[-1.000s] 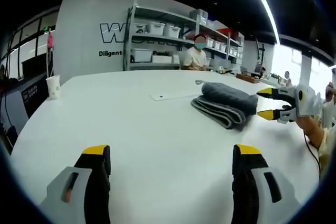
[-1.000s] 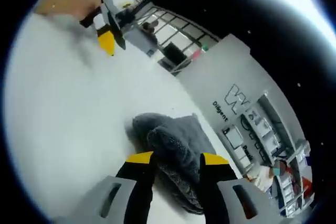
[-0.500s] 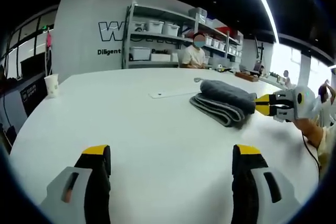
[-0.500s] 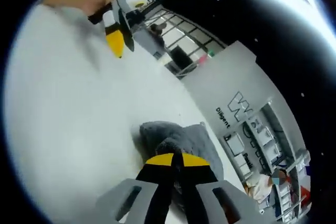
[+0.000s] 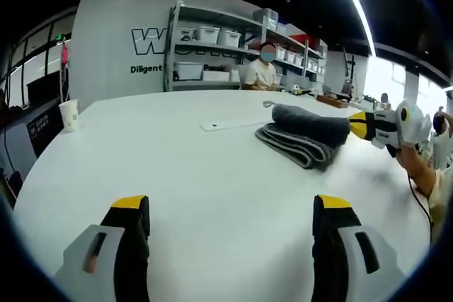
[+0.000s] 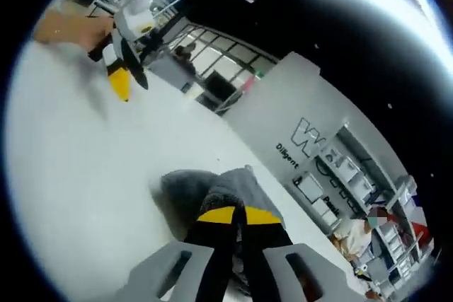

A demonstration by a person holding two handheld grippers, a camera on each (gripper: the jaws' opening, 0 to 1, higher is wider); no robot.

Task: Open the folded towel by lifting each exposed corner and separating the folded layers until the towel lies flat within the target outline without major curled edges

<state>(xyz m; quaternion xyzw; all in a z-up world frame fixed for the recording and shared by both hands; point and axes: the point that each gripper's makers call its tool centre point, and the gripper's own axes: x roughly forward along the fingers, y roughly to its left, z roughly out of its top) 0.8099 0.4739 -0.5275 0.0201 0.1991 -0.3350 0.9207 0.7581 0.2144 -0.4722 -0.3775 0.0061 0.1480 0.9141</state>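
Right hand-held gripper [image 6: 237,211] clamped onto towel [image 5: 306,134] since earlier | left hand-held gripper [image 5: 230,206] wide | white table [image 5: 184,167]

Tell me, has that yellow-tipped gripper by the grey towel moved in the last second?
Yes. The right gripper closed on the towel edge and rose a little, judged against the white table in the left gripper view.
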